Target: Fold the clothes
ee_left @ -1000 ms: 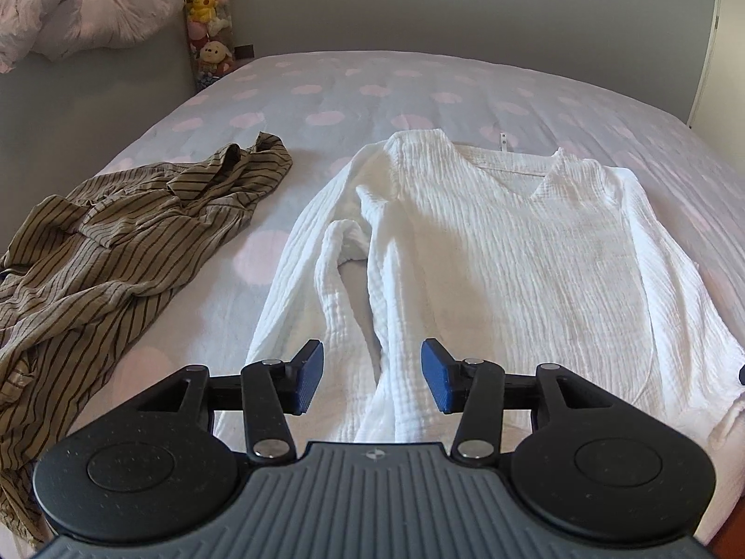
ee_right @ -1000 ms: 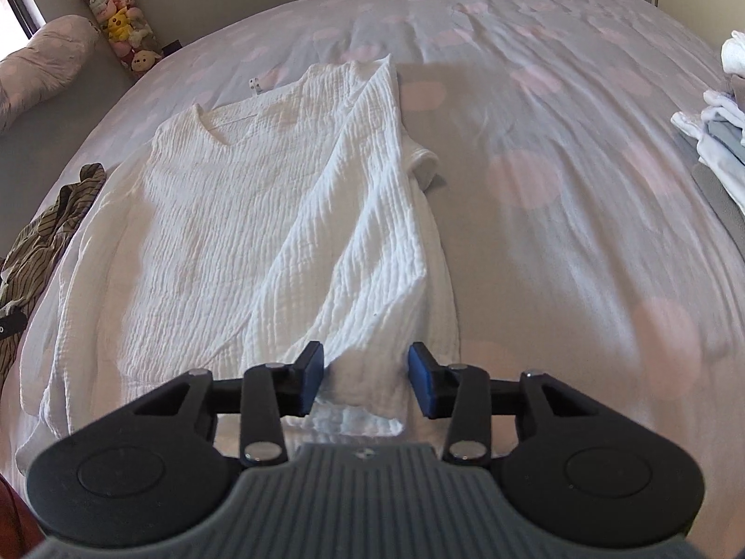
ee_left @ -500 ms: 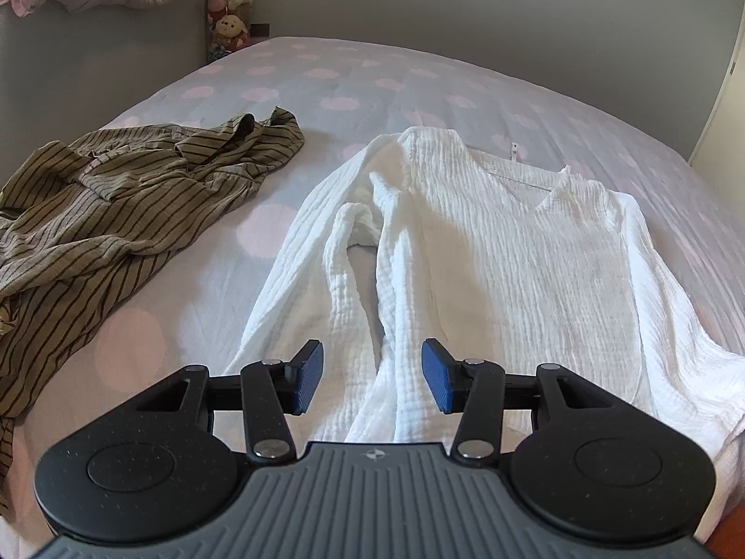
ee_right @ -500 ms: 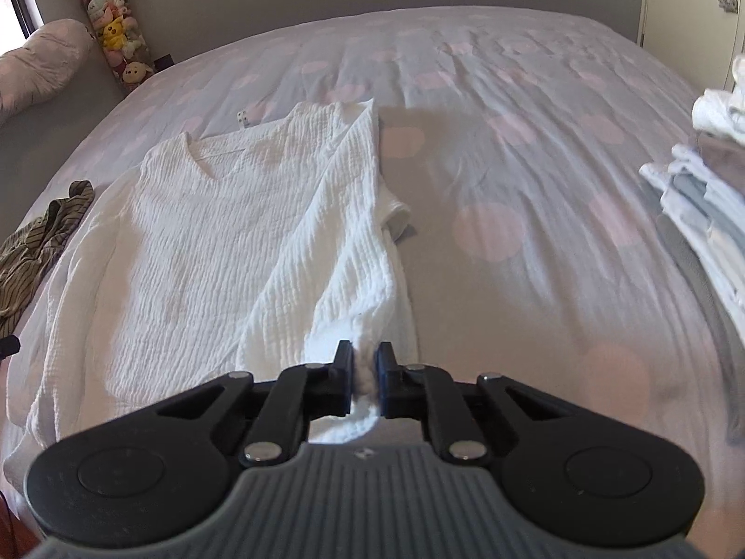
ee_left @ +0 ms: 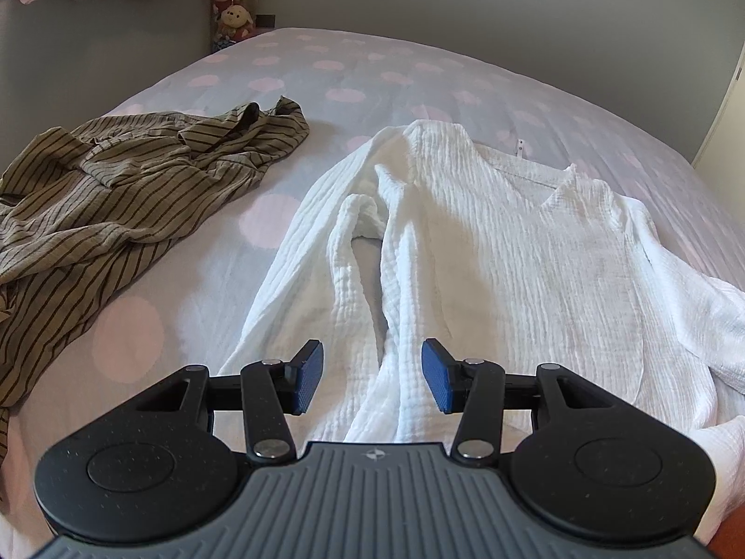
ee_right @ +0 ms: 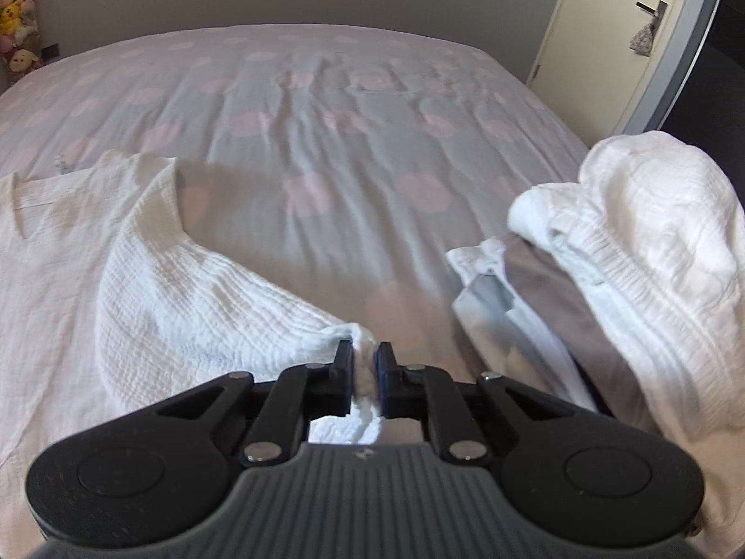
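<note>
while my right gripper (ee_right: 365, 363) pinches a sleeve end of the white shirt (ee_left: 503, 251), my left gripper (ee_left: 371, 379) hangs with fingers apart over its near hem. the shirt lies spread on the bed (ee_left: 372, 74), a striped shirt (ee_left: 116, 186) to its left.

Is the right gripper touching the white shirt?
Touching. The right wrist view shows the right gripper with jaws closed on the white shirt, sleeve end bunched between them.

We find no readable text, only a small compass-like emblem on each gripper body, unlettered.
</note>
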Tool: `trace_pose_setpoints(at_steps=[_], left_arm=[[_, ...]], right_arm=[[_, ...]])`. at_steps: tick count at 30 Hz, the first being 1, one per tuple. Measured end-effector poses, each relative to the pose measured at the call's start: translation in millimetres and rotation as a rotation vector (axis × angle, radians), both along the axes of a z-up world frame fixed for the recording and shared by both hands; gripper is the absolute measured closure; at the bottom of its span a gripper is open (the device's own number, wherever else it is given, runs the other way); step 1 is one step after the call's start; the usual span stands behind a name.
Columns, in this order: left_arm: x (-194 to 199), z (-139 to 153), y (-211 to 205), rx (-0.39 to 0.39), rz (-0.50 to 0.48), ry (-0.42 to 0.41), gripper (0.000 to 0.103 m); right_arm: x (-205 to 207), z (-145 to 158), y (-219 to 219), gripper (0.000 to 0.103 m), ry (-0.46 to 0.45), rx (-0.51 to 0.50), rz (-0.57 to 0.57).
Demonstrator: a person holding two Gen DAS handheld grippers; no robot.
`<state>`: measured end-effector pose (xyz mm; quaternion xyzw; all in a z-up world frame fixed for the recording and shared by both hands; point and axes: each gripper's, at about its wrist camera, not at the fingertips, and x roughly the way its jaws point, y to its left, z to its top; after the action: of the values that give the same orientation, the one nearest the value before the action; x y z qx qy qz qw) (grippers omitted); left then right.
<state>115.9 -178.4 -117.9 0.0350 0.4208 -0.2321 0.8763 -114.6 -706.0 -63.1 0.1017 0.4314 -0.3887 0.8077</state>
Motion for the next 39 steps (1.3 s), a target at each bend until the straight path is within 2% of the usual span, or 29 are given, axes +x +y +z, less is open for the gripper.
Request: trace_pose_setpoints(at_steps=[3, 10, 15, 17, 20, 24, 26, 31, 36, 38, 39], left_arm=[[1.6, -2.0, -1.1, 0.008, 0.003, 0.009, 0.058], [8.1, -10.1, -10.8, 0.055, 0.015, 0.04, 0.058], [12.6, -12.5, -11.7, 0.064, 0.04, 0.054, 0.058], [15.5, -12.3, -9.7, 0.057, 0.057, 0.064, 0.058], [23.3, -7.7, -1.1, 0.049, 0.086, 0.095, 0.058], [34.7, -0.5, 11.8, 0.04, 0.126, 0.14, 0.058], [40.4, 3.0, 18.2, 0.036, 0.145, 0.163, 0.058], [61.9, -0.1, 34.0, 0.134, 0.15, 0.218, 0.054], [77.7, -21.4, 45.6, 0.199, 0.151, 0.33, 0.054], [79.4, -27.1, 47.7, 0.194, 0.147, 0.35, 0.058], [79.8, -29.4, 48.7, 0.185, 0.142, 0.357, 0.07]], right_arm=[[-3.6, -6.4, -26.2, 0.091, 0.039, -0.04, -0.049], [-3.5, -37.4, -57.3, 0.092, 0.167, -0.139, -0.05], [-10.4, -51.7, -63.2, 0.091, 0.146, -0.137, -0.031], [-13.2, -53.0, -59.5, 0.089, 0.12, -0.14, -0.016], [-15.8, -47.9, -45.0, 0.077, 0.078, -0.173, 0.02], [-19.6, -31.6, -11.3, 0.074, -0.006, -0.23, 0.077], [-19.4, -22.4, 7.9, 0.07, -0.072, -0.228, 0.105], [-5.3, -10.7, 52.8, 0.066, -0.245, -0.115, 0.163], [21.2, -25.6, 90.4, 0.064, -0.381, 0.041, 0.158], [29.8, -36.5, 105.1, 0.064, -0.39, 0.047, 0.168], [32.7, -43.2, 111.0, 0.064, -0.384, 0.041, 0.172]])
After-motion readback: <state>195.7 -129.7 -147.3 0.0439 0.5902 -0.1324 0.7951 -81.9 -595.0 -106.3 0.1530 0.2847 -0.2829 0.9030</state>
